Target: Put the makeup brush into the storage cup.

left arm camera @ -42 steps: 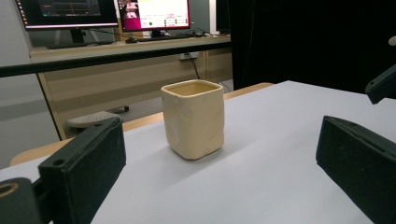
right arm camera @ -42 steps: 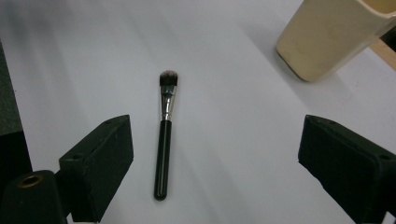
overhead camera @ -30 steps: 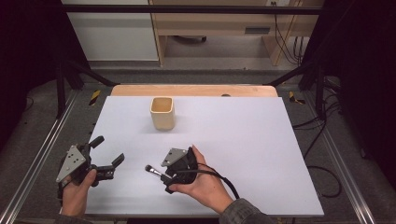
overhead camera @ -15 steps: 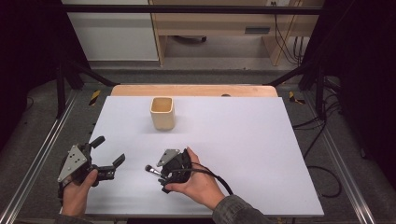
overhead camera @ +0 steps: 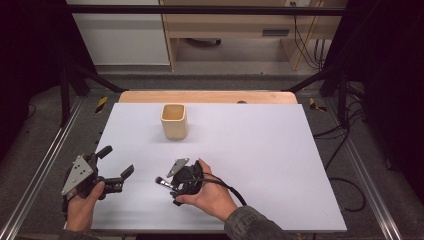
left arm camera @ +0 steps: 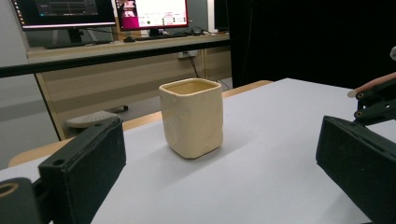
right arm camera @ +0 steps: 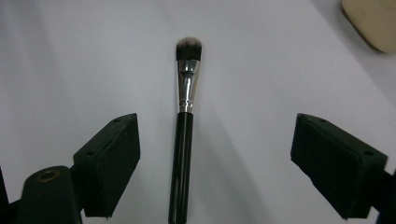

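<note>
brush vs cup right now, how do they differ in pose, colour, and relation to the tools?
Pose: the makeup brush lies flat; the cream cup stands upright, mouth open upward.
Colour: the brush is black with a silver ferrule and dark bristles; the cup is plain cream.
Tools: the brush lies between the open jaws of the right tool; the cup stands farther off, ahead of the open left tool.
Both rest on the white table, ungripped.

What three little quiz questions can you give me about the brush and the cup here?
1. True or false: the makeup brush lies flat between the open jaws of the right gripper.
2. What colour is the square cup?
3. Is the left gripper A) shut on the cup, or B) open, apart from it?

Key: 1 true. 2 cream. 3 B.
</note>
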Motion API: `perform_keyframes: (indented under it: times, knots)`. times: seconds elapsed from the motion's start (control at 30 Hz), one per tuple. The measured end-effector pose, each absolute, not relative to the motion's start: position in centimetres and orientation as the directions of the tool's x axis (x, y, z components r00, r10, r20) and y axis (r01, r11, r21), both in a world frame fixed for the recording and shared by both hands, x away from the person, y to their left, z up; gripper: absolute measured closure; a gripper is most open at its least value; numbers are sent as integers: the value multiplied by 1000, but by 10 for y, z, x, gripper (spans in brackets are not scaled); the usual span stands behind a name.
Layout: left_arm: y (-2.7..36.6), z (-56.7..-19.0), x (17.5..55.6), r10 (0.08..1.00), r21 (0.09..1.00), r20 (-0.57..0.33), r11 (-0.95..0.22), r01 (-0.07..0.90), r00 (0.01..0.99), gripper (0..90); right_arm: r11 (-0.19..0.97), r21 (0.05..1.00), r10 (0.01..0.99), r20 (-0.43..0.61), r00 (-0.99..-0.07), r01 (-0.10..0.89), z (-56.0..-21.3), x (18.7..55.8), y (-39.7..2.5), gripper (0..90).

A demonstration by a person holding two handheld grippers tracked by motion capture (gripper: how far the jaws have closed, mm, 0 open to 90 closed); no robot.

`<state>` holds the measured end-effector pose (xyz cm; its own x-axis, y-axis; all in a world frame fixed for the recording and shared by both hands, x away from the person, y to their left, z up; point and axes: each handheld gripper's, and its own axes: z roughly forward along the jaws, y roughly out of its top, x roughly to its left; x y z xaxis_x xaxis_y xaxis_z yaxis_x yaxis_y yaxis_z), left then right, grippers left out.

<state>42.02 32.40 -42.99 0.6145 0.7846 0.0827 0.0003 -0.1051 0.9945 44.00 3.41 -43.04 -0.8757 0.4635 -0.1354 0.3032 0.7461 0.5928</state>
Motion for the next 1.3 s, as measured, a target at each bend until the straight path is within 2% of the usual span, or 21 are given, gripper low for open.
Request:
perform_keyframes:
  times: [0.17,0.43,1.2,1.3]
  knots:
    - [324,-430,420,784,994,84,-106,0,615,11,756,578,459,-132,-878,308,-434,439,36,184]
    - [324,-430,420,783,994,85,-108,-1,616,11,775,550,446,-125,-886,312,-439,437,36,288]
    - [322,-430,420,780,994,89,-112,-1,619,11,785,516,449,-92,-889,343,-449,435,29,360]
    - [322,-430,420,780,994,90,-114,-2,619,11,785,512,449,-85,-889,348,-450,435,28,396]
